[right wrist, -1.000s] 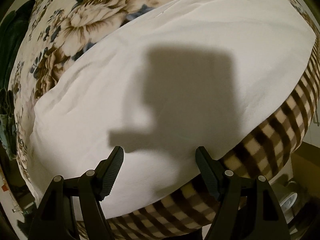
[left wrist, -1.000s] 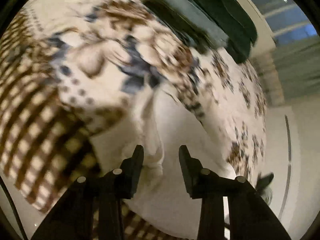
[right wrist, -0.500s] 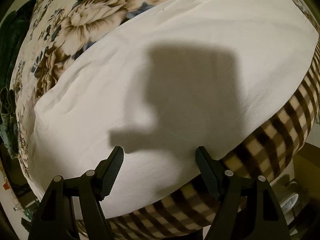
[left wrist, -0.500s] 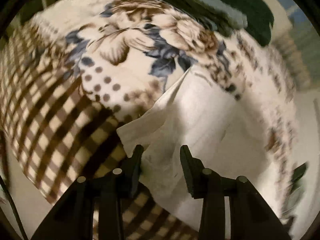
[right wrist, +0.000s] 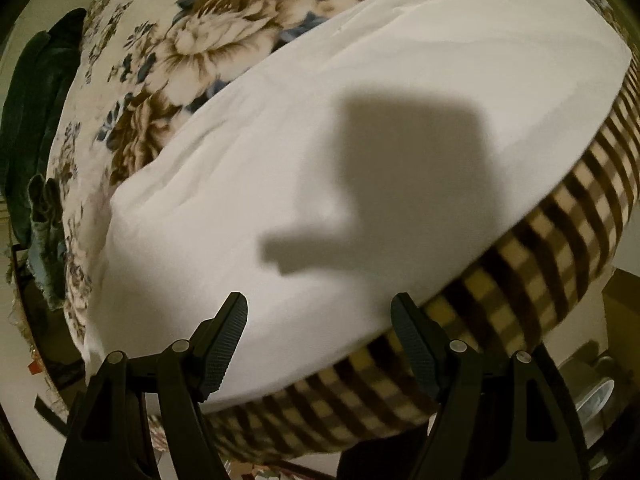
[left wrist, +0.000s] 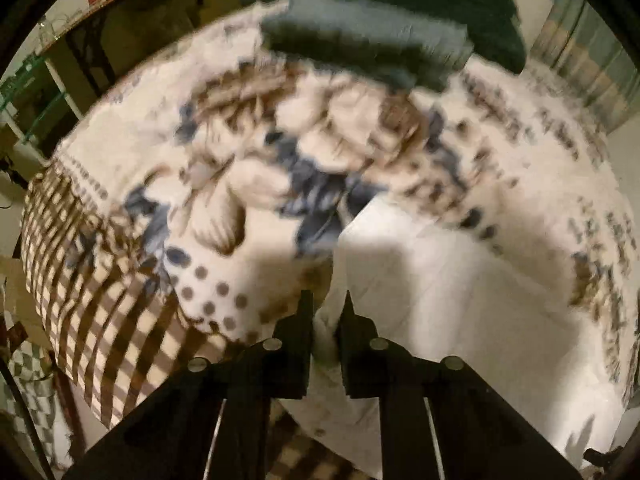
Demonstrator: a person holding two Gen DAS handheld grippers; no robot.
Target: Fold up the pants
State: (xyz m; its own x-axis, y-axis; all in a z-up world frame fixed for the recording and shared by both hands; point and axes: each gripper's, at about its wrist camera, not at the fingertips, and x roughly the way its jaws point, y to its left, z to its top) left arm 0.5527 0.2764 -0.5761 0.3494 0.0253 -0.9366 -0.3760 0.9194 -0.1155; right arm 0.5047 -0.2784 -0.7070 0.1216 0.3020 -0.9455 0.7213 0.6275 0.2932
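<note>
White pants spread flat on floral blanket, near its checked border. Left gripper just closed, 2 fingers pinched on edge of pants, fabric bunched between them. Right gripper above pants, jaws wide apart, nothing between them; its shadow falls on cloth. Dark green clothes piled at far end of blanket. Left view blurred.
</note>
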